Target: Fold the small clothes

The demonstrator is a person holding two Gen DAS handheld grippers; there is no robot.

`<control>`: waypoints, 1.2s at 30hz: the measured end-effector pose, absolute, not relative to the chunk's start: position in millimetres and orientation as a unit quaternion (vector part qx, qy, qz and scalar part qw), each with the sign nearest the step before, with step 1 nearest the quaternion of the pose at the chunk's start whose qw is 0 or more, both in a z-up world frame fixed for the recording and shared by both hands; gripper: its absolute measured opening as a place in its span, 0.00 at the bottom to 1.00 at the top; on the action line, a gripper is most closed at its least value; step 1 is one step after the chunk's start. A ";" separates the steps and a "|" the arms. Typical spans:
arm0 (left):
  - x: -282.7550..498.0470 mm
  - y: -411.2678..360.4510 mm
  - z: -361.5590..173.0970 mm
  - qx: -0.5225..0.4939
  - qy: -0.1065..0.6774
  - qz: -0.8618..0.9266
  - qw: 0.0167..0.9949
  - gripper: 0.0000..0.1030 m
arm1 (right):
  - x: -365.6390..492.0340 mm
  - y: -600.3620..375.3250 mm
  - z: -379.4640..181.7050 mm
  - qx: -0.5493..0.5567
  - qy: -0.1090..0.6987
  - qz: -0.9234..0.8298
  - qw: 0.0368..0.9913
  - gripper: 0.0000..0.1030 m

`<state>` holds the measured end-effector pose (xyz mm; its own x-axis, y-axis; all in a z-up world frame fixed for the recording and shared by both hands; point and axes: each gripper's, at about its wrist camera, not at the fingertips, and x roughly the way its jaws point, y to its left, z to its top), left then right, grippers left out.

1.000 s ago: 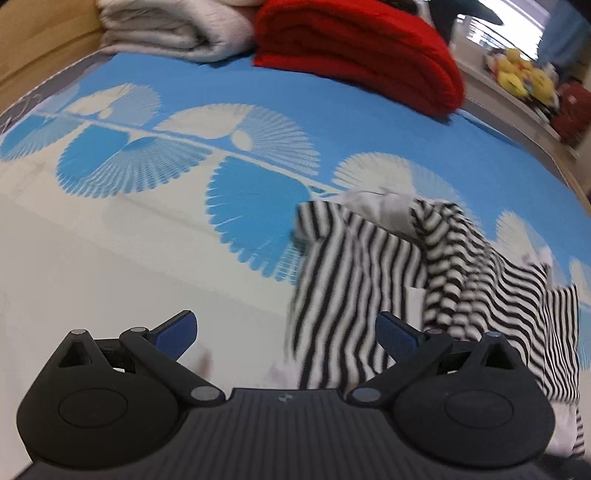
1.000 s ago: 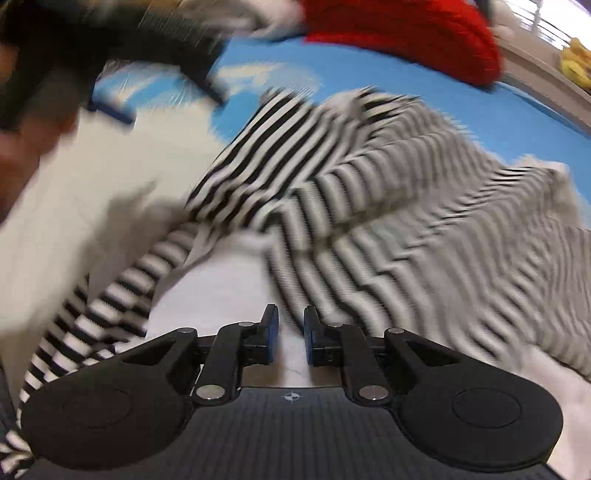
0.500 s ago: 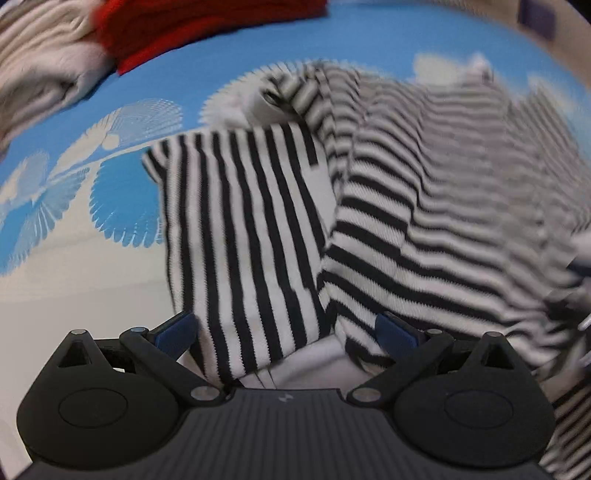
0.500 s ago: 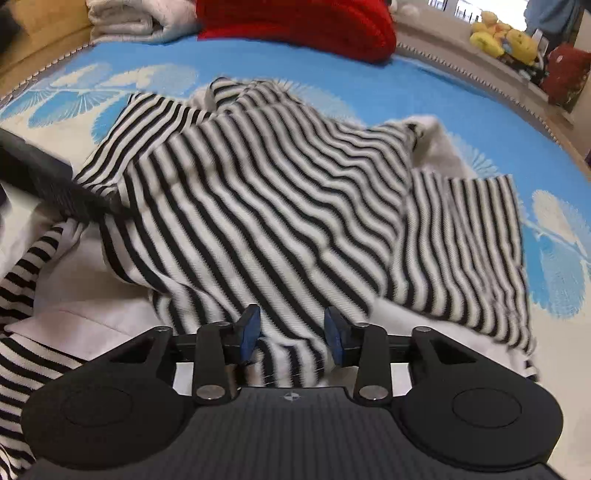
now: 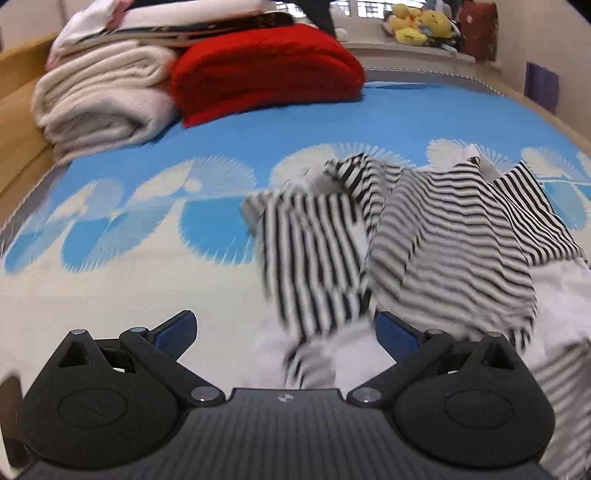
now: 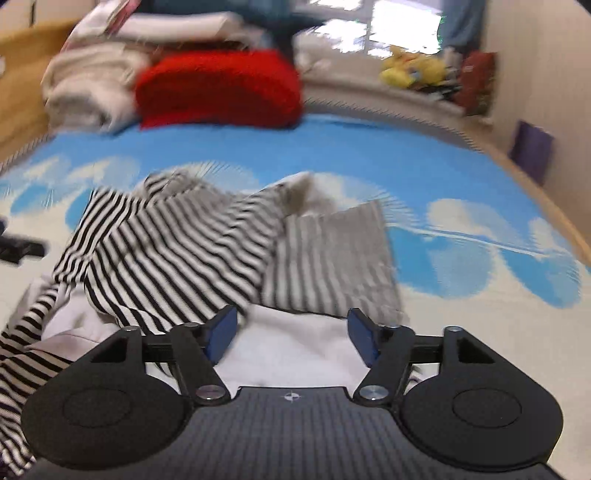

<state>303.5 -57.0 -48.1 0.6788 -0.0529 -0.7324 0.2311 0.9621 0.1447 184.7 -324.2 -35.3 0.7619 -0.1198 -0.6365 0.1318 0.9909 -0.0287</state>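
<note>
A black-and-white striped garment [image 5: 424, 236] with white inner parts lies crumpled on the blue and white bedspread [image 5: 221, 147]. It also shows in the right wrist view [image 6: 192, 251]. My left gripper [image 5: 286, 330] is open and empty, just above the garment's near left edge. My right gripper [image 6: 291, 334] is open and empty, over the garment's white near part [image 6: 291, 347]. Part of the left gripper shows as a dark shape at the left edge of the right wrist view [image 6: 18, 247].
A folded red blanket [image 5: 266, 70] and rolled cream blankets [image 5: 99, 99] are stacked at the far end of the bed. A wooden bed frame [image 5: 14, 110] runs along the left. Yellow plush toys [image 5: 417, 26] sit on a ledge behind.
My right gripper has opened from shut to wide and let go of the garment. Both grippers have pulled back, and the garment now lies lower and farther away.
</note>
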 end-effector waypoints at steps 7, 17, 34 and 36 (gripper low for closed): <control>222.5 6.0 -79.0 0.068 0.442 -0.036 0.894 1.00 | 80.4 -357.5 -61.9 0.125 0.343 -0.121 0.923 0.72; 178.9 21.5 -88.7 0.062 0.430 -0.023 0.900 1.00 | 33.4 -368.1 -74.6 0.153 0.342 -0.156 0.914 0.72; 179.5 -3.5 -109.7 0.095 0.457 -0.077 0.881 1.00 | 32.9 -394.7 -98.4 0.267 0.385 -0.150 0.871 0.72; 182.0 -9.8 -116.4 0.105 0.469 -0.080 0.873 1.00 | 36.8 -394.9 -102.0 0.269 0.395 -0.150 0.865 0.72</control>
<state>182.0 -9.8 -116.4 0.5480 -0.0419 -0.8354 0.2385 0.9651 0.1081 36.8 -394.9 -102.0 0.6423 -0.0477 -0.7650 0.4730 0.8100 0.3467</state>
